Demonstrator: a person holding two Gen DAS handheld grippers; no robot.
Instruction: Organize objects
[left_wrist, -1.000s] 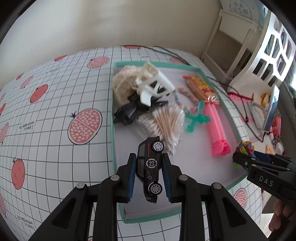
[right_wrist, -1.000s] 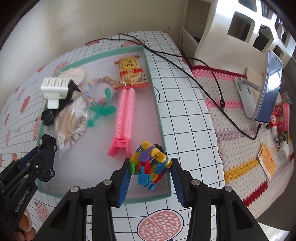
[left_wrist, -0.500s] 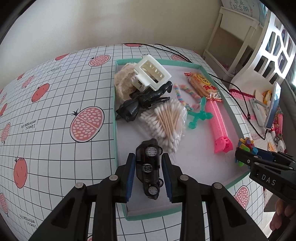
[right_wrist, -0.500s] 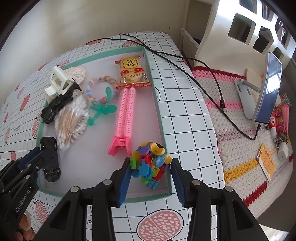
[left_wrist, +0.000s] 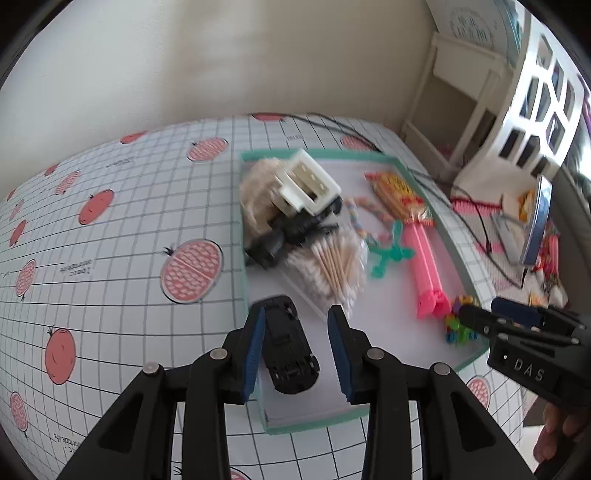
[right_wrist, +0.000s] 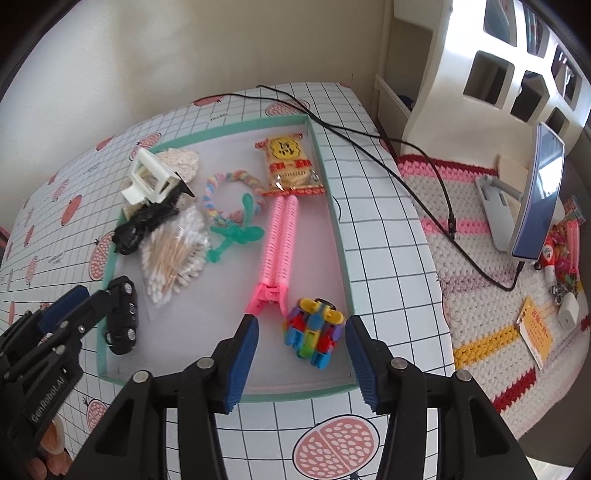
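Left tongs (left_wrist: 295, 347): now standing apart, releasing toy car (left_wrist: 290, 350) into tray (right_wrist: 334, 206). Right tongs (right_wrist: 301, 349): likewise spreading, block toy (right_wrist: 314, 332) lying in tray's near corner. Both deposits appearing complete.

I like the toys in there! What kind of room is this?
Probably a room at home, maybe a child's play corner: a table with a pomegranate-print cloth, a crocheted rug beside it, and a tray holding a toy car and cotton swabs.
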